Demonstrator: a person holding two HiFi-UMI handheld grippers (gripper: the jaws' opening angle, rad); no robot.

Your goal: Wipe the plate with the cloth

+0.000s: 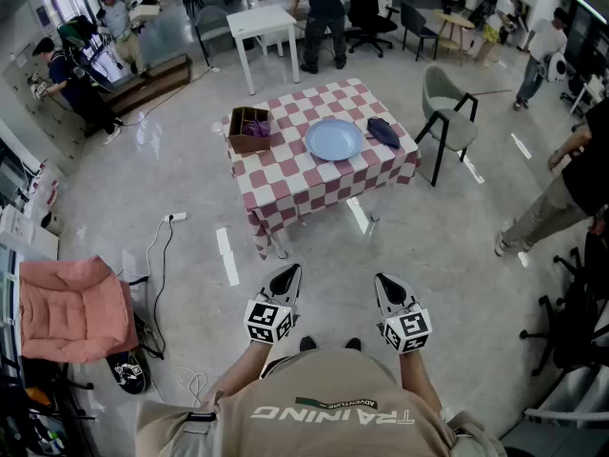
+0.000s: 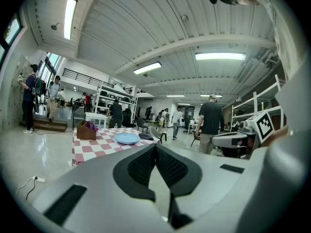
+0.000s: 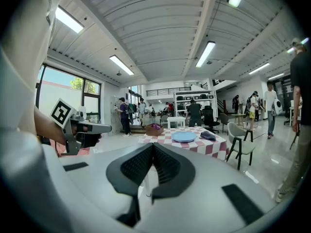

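A light blue plate (image 1: 334,140) lies on a table with a red and white checked cover (image 1: 285,184). A dark blue cloth (image 1: 383,132) lies bunched just right of the plate. Both show small in the left gripper view, plate (image 2: 127,138) and cloth (image 2: 145,136), and in the right gripper view, plate (image 3: 184,136) and cloth (image 3: 207,136). My left gripper (image 1: 284,281) and right gripper (image 1: 388,288) are held in front of the person's body, well short of the table. Both are shut with nothing between the jaws.
A brown box (image 1: 249,129) with purple contents stands on the table's left end. A grey chair (image 1: 447,112) stands right of the table. A power strip and cable (image 1: 174,219) lie on the floor at left. Several people stand around the room.
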